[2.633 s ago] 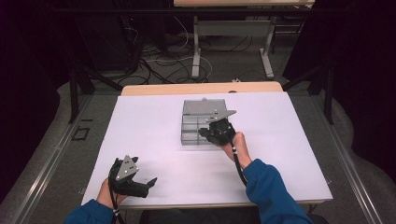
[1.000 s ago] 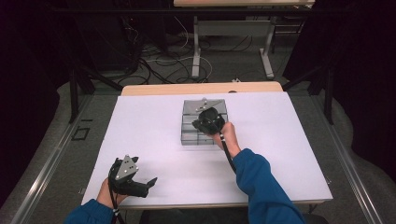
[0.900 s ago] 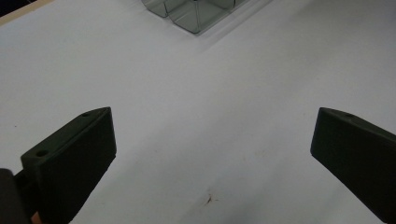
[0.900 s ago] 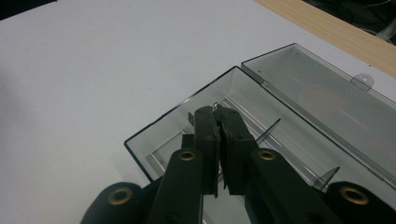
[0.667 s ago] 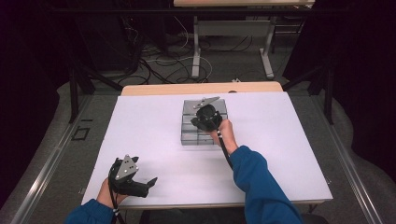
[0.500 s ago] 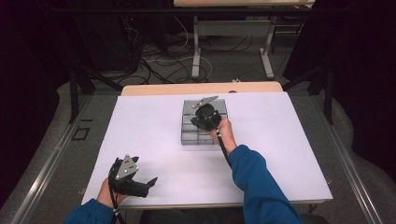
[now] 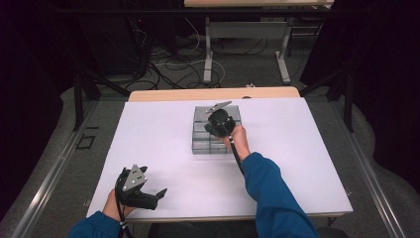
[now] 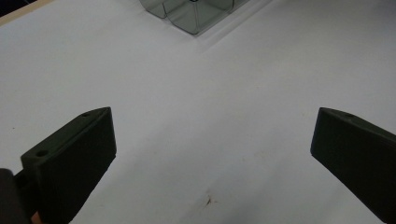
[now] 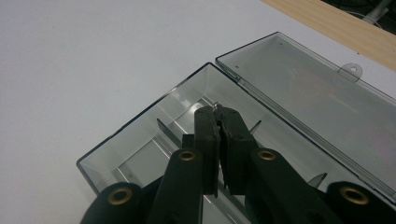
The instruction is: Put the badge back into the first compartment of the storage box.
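A clear grey compartment box (image 7: 200, 143) lies open on the white table, its lid (image 9: 316, 100) folded flat on the far side. My right gripper (image 9: 218, 114) hangs over the box's dividers (image 9: 164, 129) with its jaws shut, and a tiny silvery piece (image 9: 217, 106) pokes out between the tips. From above, the right gripper (image 7: 213, 130) sits over the middle of the box. My left gripper (image 7: 157, 195) rests near the table's front left edge. Its jaws stand wide open around bare table, with the left gripper (image 8: 215, 140) facing the box's corner (image 8: 194, 14).
The white table top (image 7: 297, 163) ends in a wooden strip (image 7: 178, 94) at the far edge. Table legs and loose cables (image 7: 168, 64) lie on the floor beyond it. A blue sleeve (image 7: 270, 193) reaches in from the front right.
My right gripper has moved from the box's near right corner to over its middle, then held almost still. The left gripper has not moved.
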